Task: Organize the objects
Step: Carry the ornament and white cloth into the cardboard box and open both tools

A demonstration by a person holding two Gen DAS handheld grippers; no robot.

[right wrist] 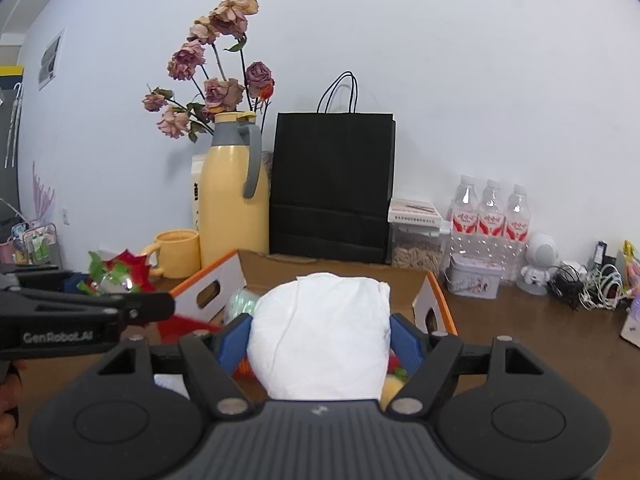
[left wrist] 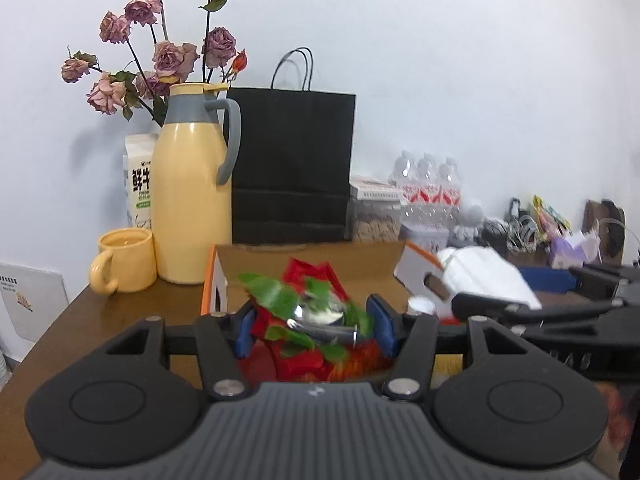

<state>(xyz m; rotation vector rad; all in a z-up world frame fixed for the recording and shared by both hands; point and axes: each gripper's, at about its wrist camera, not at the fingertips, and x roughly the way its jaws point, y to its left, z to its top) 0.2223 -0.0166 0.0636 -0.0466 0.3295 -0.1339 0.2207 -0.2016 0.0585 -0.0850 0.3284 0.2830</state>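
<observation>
My left gripper (left wrist: 312, 324) is shut on a crinkly red-and-green foil packet (left wrist: 308, 312) with a shiny silver patch, held above the open cardboard box (left wrist: 256, 260) with orange edges. My right gripper (right wrist: 320, 340) is shut on a soft white folded bundle (right wrist: 320, 332), held over the same box (right wrist: 336, 266). The packet and left gripper show at the left of the right wrist view (right wrist: 120, 276). The white bundle shows at the right of the left wrist view (left wrist: 488, 276). Other items lie in the box, mostly hidden.
Behind the box stand a yellow thermos jug (left wrist: 192, 200), a yellow mug (left wrist: 124, 260), dried roses (left wrist: 160, 52), a black paper bag (left wrist: 292, 168), water bottles (right wrist: 492, 216), a small tin (right wrist: 472, 278) and tangled cables (right wrist: 592, 284) on the brown table (left wrist: 100, 320).
</observation>
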